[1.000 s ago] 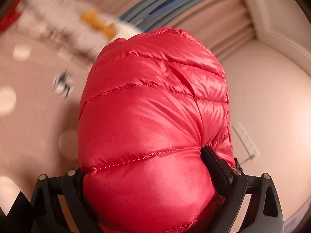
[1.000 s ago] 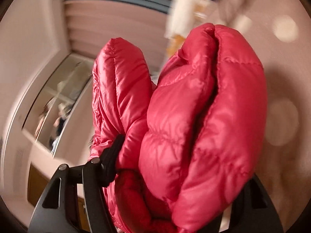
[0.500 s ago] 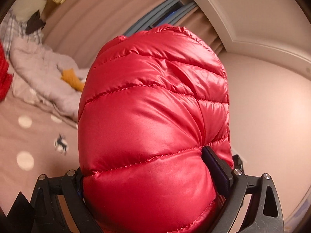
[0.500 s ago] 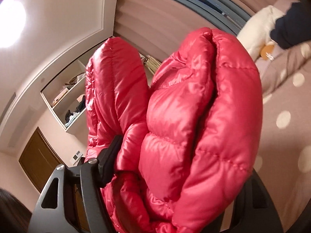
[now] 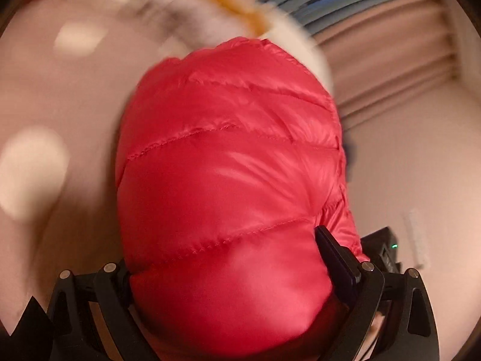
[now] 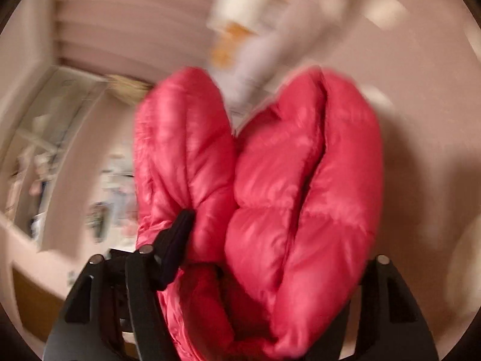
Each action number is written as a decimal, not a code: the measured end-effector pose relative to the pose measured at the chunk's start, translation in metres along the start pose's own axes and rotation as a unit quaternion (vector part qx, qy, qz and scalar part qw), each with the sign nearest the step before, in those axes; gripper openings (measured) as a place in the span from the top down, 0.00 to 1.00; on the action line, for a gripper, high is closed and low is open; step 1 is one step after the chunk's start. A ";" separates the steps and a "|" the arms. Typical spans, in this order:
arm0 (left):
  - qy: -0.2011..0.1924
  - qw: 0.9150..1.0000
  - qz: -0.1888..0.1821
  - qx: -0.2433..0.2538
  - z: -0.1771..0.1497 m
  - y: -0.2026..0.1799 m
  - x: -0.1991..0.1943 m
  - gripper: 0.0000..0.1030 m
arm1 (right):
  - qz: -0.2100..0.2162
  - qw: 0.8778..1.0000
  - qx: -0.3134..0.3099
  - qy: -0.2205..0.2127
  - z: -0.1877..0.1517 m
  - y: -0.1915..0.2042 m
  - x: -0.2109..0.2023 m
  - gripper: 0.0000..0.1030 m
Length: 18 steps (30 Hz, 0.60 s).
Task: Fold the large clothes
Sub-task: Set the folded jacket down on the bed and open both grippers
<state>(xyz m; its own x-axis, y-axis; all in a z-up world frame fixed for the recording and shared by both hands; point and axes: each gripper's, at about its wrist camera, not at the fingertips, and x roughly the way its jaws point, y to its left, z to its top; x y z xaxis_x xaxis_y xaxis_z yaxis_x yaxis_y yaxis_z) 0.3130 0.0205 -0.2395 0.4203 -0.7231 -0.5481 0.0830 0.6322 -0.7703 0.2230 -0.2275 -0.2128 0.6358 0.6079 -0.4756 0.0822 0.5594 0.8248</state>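
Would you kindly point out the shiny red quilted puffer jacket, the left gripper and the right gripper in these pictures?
Shiny red quilted puffer jacket (image 5: 228,186): left wrist view, on a glossy quilted panel.
Left gripper (image 5: 228,273): left wrist view, midway between its fingertips, clamped on the jacket.
Right gripper (image 6: 270,240): right wrist view, midway between its fingertips, jaws closing on bunched jacket.

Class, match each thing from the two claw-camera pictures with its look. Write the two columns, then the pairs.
Things:
1. padded jacket
2. curtain
3. bed cover
4. small light

Looks:
a. green, glowing
b. shiny red, quilted
c. beige-pink, pleated
d. pink with pale round spots

Pairs: 1-b, 2-c, 3-d, 4-a
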 end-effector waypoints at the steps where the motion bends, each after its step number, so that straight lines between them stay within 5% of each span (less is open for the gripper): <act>1: -0.003 1.000 -0.016 0.005 -0.004 0.007 0.002 0.04 | -0.010 1.000 0.018 0.012 -0.003 -0.018 0.009 0.36; 4: 0.000 0.999 0.031 0.018 -0.001 -0.006 -0.015 0.04 | -0.013 0.999 0.031 0.013 0.003 -0.027 0.006 0.19; 7: -0.087 0.987 0.109 0.076 -0.015 -0.043 -0.063 0.04 | -0.072 0.996 -0.039 -0.021 -0.002 0.013 -0.024 0.18; 8: -0.106 0.980 0.130 0.106 -0.022 -0.056 -0.075 0.04 | -0.090 0.993 -0.065 -0.026 -0.006 0.029 -0.037 0.18; 10: -0.162 0.953 0.195 0.168 -0.043 -0.096 -0.108 0.04 | -0.138 0.982 -0.116 -0.052 -0.011 0.058 -0.065 0.12; 12: -0.229 0.916 0.258 0.204 -0.069 -0.132 -0.138 0.04 | -0.180 0.962 -0.177 -0.106 -0.028 0.098 -0.101 0.00; 14: -0.277 0.889 0.283 0.228 -0.093 -0.156 -0.167 0.01 | -0.198 0.944 -0.222 -0.141 -0.036 0.123 -0.128 0.00; 16: -0.304 0.878 0.282 0.239 -0.111 -0.174 -0.191 0.01 | -0.201 0.927 -0.265 -0.173 -0.071 0.147 -0.165 0.00; 18: -0.318 0.880 0.258 0.241 -0.134 -0.186 -0.215 0.01 | -0.192 0.921 -0.286 -0.183 -0.096 0.156 -0.192 0.00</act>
<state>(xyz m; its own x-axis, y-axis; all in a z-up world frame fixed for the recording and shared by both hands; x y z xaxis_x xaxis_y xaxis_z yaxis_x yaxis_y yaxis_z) 0.0862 0.0213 -0.0219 0.9223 -0.0997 -0.3734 0.0417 0.9862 -0.1604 0.0401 -0.2026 -0.0222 0.8689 0.1304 -0.4775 0.0043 0.9627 0.2707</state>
